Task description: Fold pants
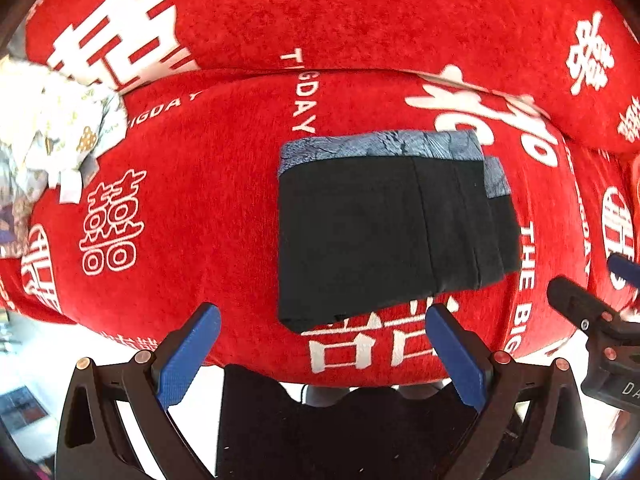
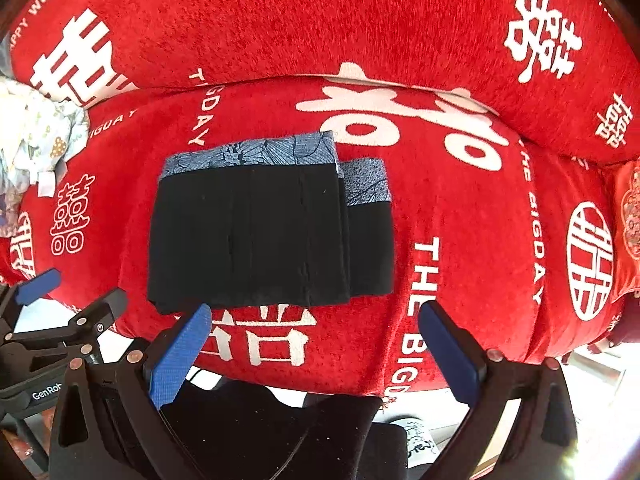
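Pants (image 1: 380, 232) are folded into a neat black stack with a blue patterned band, lying flat on the red cushion (image 1: 208, 184) near its front edge. Left gripper (image 1: 320, 356) and right gripper (image 2: 312, 356) both hang above it, fingers spread wide, nothing between them.

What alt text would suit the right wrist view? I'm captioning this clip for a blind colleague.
Folded black pants with a blue patterned waistband lie flat on a red cushion printed with white characters. The right gripper hangs open and empty above the cushion's near edge, with the left gripper at the lower left and a pale patterned cloth at far left.
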